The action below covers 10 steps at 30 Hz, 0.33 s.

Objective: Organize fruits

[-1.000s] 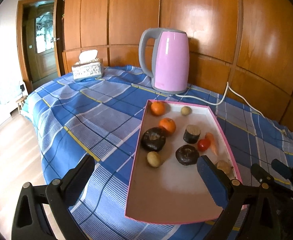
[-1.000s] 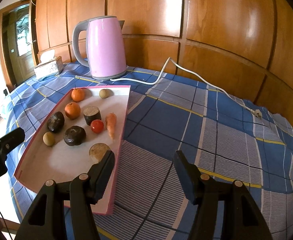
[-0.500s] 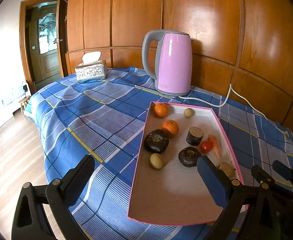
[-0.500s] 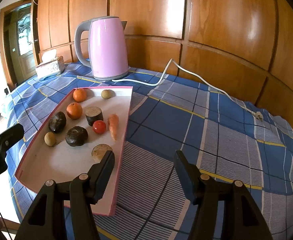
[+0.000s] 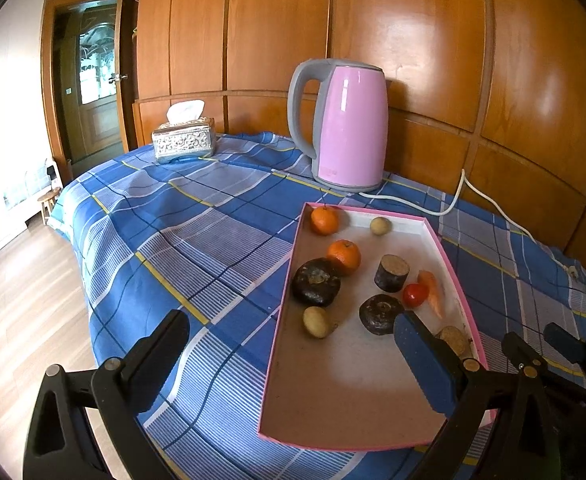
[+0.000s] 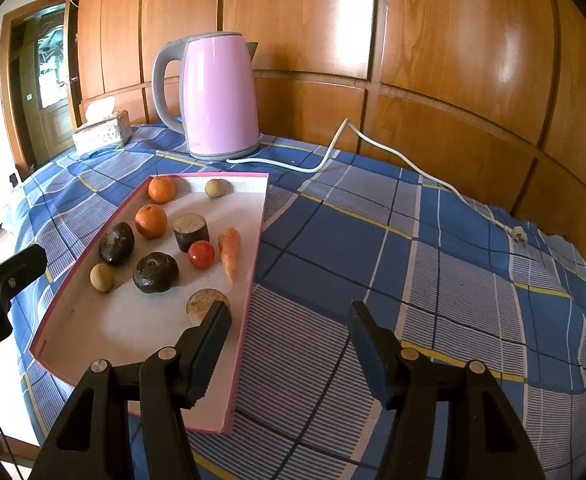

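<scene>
**Two open tongs, and the fruit lies nearer to the left one**

Both pairs of tongs are spread wide and hold nothing. The left tongs hover over the near left edge of the pink tray, which lies on the worktop covered with a blue checked cloth. From these tongs the fruit lies ahead, between 12 and 1 o'clock. The nearest pieces are the small yellow fruit and the dark round fruit; behind them is the near orange, and the far orange sits at the far left corner of the tray.

The right tongs hang over the bare cloth just beside the right rim of the tray, so for them all the fruit is at about 10 to 11 o'clock. Only the carrot and the tomato are near this side. The carrot's long axis runs almost toward the tongs, tip nearest.

In my judgement the left tongs are better placed for the oranges, and the right tongs must first move to the left. The pink kettle stands beyond the tray, well apart.
</scene>
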Available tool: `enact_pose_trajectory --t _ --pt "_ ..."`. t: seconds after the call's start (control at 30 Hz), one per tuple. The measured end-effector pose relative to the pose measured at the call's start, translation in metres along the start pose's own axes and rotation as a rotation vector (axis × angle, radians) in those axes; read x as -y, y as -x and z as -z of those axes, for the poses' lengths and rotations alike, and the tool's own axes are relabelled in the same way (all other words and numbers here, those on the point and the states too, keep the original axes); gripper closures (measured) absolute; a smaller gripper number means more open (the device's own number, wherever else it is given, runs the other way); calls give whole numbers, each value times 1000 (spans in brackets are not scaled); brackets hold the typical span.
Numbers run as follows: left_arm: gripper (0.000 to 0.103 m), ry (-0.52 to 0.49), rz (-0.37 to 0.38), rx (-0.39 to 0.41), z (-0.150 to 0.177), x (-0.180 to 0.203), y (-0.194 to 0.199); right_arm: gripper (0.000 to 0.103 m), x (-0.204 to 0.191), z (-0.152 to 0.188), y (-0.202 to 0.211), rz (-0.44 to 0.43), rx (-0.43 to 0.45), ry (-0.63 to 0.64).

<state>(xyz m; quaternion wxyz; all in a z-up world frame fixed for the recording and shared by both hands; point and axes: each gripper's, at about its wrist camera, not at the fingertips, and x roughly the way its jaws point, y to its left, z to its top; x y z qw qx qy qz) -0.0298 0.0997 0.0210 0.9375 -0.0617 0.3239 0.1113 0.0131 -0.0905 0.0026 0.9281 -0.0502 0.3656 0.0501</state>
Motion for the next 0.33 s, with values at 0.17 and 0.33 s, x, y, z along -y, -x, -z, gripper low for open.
enact_pose_trajectory --t 0.17,0.33 --pt "0 -5 7 6 0 -1 0 41 0 0 -1 -1 -5 0" --pt "1 -6 11 6 1 -1 -1 41 2 1 -3 -4 -10 -7"
